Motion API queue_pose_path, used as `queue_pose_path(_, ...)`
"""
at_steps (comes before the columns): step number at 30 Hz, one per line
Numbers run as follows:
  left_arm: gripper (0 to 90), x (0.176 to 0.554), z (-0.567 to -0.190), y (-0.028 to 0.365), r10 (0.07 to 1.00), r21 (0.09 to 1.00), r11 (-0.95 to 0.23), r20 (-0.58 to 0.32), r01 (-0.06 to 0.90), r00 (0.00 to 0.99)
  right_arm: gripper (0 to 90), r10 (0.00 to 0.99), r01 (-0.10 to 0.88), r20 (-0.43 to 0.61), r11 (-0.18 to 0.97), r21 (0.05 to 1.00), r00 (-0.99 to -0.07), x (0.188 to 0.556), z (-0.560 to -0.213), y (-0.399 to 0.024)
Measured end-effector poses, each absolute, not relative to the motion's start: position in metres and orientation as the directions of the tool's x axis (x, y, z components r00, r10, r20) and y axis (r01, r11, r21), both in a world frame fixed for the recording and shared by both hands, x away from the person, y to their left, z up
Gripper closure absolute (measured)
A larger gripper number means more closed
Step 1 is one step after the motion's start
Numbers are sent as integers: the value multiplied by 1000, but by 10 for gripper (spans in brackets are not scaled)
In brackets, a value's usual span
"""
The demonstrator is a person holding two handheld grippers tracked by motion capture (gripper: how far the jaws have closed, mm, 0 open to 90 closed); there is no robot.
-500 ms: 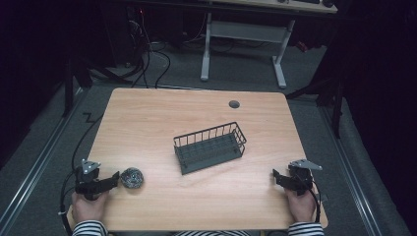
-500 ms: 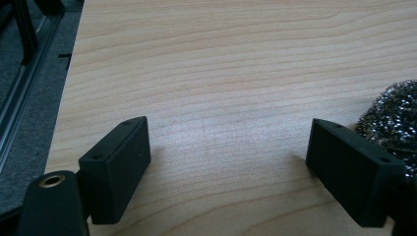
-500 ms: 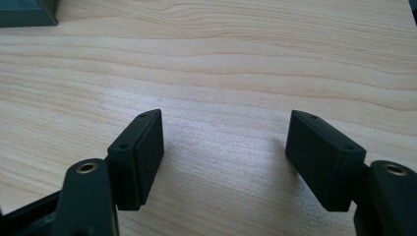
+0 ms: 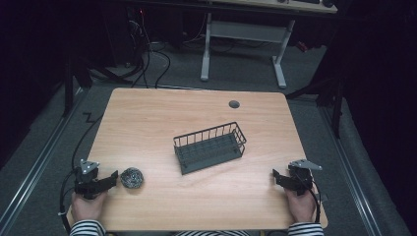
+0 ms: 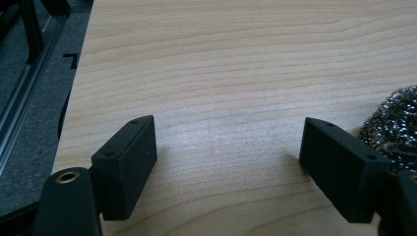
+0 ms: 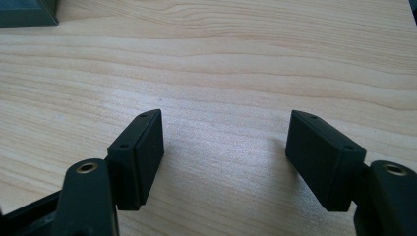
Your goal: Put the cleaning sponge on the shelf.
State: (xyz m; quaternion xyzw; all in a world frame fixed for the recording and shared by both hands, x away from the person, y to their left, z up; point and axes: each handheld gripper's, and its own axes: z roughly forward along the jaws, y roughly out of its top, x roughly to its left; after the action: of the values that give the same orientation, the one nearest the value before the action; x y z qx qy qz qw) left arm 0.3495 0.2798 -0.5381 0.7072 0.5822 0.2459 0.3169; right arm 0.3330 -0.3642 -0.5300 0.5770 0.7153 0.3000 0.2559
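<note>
Now my left gripper (image 4: 114,178) released, jaws apart over bare bench (image 4: 196,118), near front-left corner. Steel wool scourer (image 4: 132,177) just beside it, outside right jaw, toward wire basket (image 4: 210,147) at bench middle. Left hand nearer. Right gripper (image 4: 276,178) released, front-right corner.

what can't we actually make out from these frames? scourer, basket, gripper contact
- Steel scourer: left gripper view, cut off by the right edge and partly behind a jaw.
- Scourer versus left gripper: high view too small to tell touching from apart.
- Wire basket: right gripper view catches just a corner at the top edge.
- Round dark spot on the table: high view, too small to identify.
</note>
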Motion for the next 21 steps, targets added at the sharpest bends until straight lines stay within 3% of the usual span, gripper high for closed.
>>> queue_pose_path(21,302,335,-530,295,964,763,-24,-153,646,216,308,979,672,-19,152,724,-201,333,-530,-364)
